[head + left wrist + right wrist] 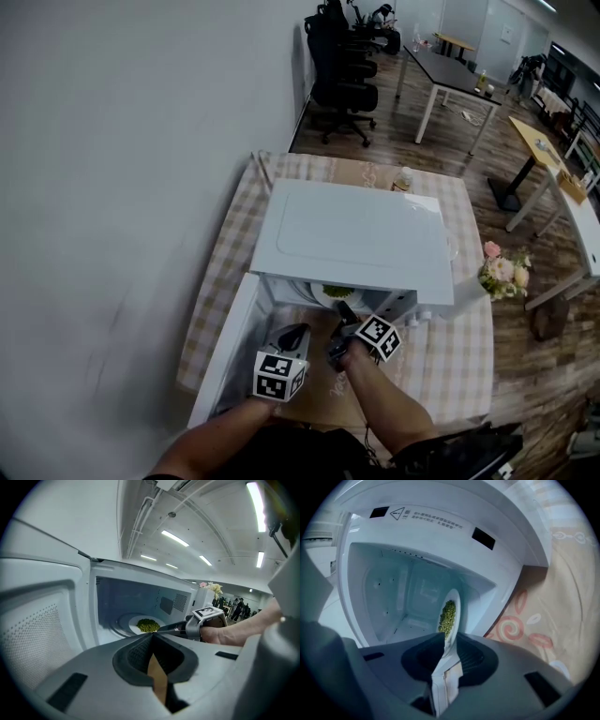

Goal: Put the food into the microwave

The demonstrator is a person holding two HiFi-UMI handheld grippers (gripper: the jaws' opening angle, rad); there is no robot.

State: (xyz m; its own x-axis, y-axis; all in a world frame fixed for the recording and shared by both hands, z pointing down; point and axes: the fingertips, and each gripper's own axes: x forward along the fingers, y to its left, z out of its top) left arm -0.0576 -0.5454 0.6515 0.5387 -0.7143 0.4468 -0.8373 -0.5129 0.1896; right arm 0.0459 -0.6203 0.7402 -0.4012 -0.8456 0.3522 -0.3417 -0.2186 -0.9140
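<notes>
A white microwave (356,234) stands on the table with its door (230,342) swung open to the left. Inside, a white plate of green beans (147,625) lies on the glass turntable; a sliver of the plate (336,292) shows under the microwave's top edge. My right gripper (342,307) reaches into the cavity and is shut on the plate's near rim. In the right gripper view the plate (449,616) runs edge-on between the jaws of that gripper (446,643). My left gripper (300,333) hangs in front of the opening, shut and holding nothing.
The open door (42,634) fills the space left of my left gripper (152,639). A checked cloth (225,272) covers the table. A vase of flowers (502,272) stands at the right edge and a bottle (403,178) behind the microwave. A wall runs along the left.
</notes>
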